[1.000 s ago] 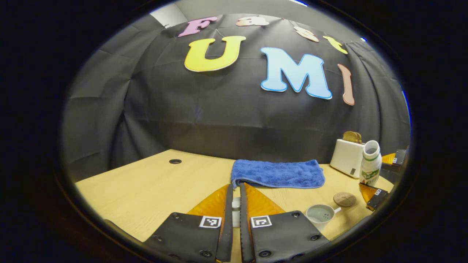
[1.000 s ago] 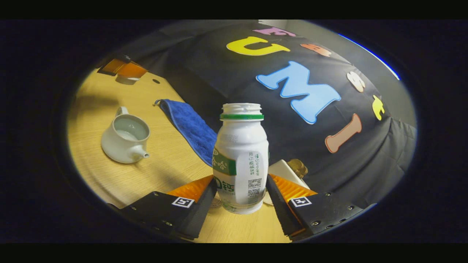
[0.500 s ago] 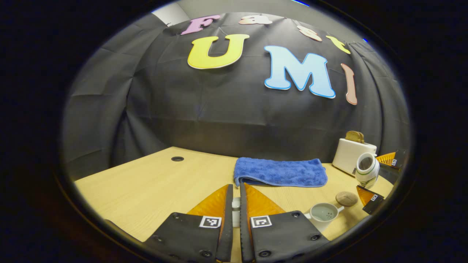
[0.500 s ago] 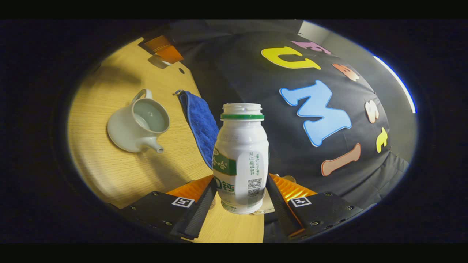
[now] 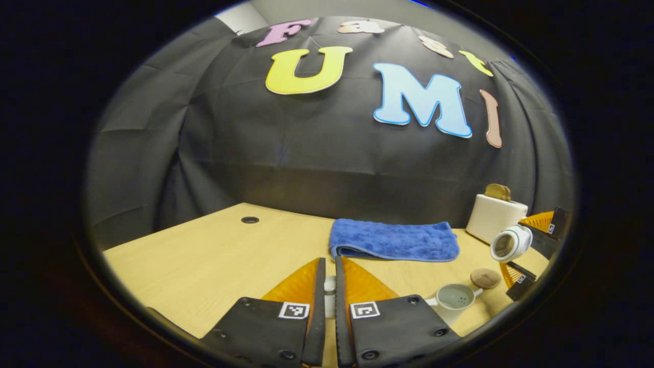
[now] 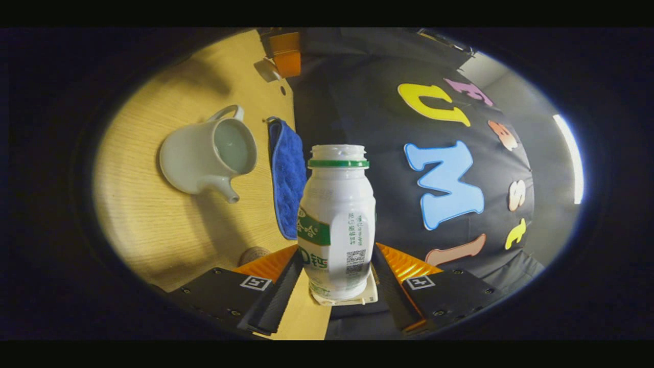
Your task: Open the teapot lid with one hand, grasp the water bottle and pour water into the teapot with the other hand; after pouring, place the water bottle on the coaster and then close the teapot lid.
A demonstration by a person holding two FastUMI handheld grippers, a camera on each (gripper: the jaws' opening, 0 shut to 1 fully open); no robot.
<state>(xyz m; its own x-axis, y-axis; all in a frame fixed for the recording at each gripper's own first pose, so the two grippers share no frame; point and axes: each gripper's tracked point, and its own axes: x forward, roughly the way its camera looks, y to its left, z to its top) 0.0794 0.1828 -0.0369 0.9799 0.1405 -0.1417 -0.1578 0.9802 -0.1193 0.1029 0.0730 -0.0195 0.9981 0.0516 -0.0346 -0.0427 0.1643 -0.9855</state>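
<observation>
1. The water bottle (image 6: 337, 220) is held uncapped between the fingers of the right gripper (image 6: 337, 278), both pressing on its lower body. In the left gripper view the bottle (image 5: 511, 243) is seen tipped well over, its mouth turned sideways and downward above the right side of the table (image 5: 204, 266).
2. The tilt is judged to serve the pour: the bottle mouth is being brought toward the open teapot (image 6: 209, 153). No stream of water can be made out.
3. The teapot stands lidless near the table's front right part, its strainer holes visible inside in the left gripper view (image 5: 454, 296). Whether it holds water cannot be told.
4. A small white piece, judged to be the teapot lid (image 5: 329, 296), is clamped between the nearly closed fingers of the left gripper (image 5: 329, 286), which is held over the table's front edge, well apart from the teapot; this is judged to keep the opening free.
5. The round coaster (image 5: 485, 278) lies just beside the teapot, unoccupied, awaiting the bottle.
6. A blue towel (image 5: 393, 240) lies toward the table's back edge; a white toaster (image 5: 494, 219) stands at the back right corner.
</observation>
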